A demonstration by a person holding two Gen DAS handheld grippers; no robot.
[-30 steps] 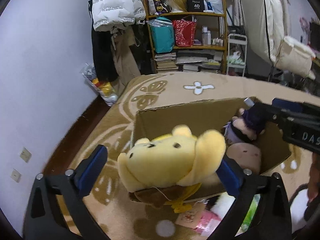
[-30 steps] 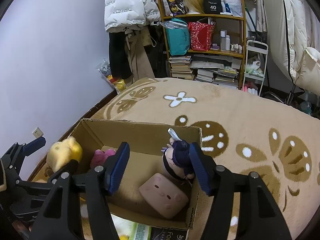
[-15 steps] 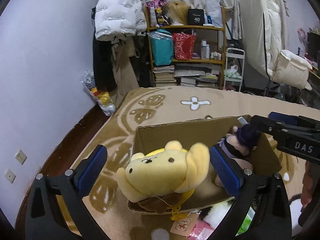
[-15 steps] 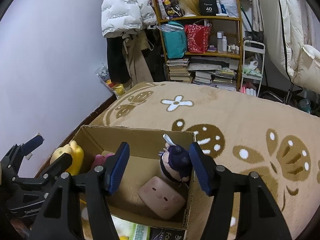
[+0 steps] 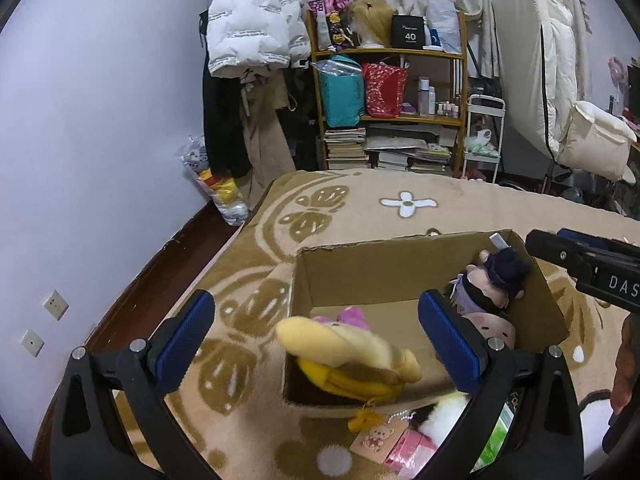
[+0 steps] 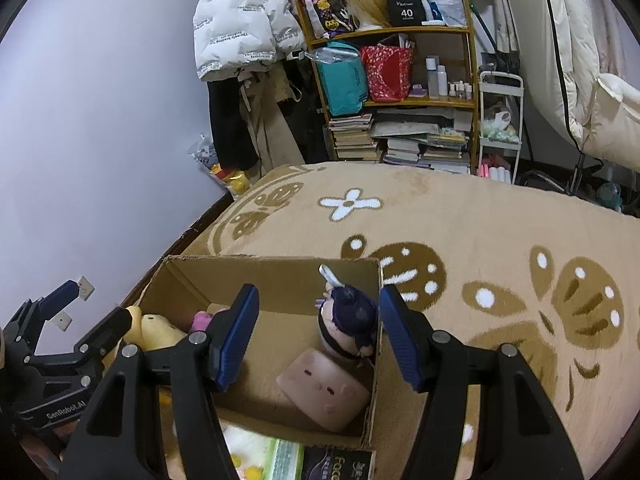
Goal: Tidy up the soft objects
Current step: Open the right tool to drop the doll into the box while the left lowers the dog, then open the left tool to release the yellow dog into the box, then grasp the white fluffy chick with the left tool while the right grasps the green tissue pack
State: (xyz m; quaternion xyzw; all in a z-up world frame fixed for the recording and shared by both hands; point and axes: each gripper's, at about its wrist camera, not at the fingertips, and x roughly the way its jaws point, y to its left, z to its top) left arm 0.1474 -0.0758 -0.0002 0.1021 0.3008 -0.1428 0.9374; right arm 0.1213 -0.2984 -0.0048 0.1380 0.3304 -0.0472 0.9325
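Left wrist: yellow plush (image 5: 348, 360) between tool (image 5: 316, 336) pads.

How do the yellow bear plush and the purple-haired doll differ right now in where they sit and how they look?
The yellow bear plush lies tipped over at the cardboard box's near left corner; the purple-haired doll sits in the far right corner. The bear is yellow and looks larger; the doll has dark purple hair and a pale face. The doll leans over a pink pillow plush; the bear lies beside a pink toy. Neither is gripped.

Dim, cool indoor light; fisheye bending darkens corners; the yellow plush (image 5: 348, 356) looks perhaps motion-blurred.
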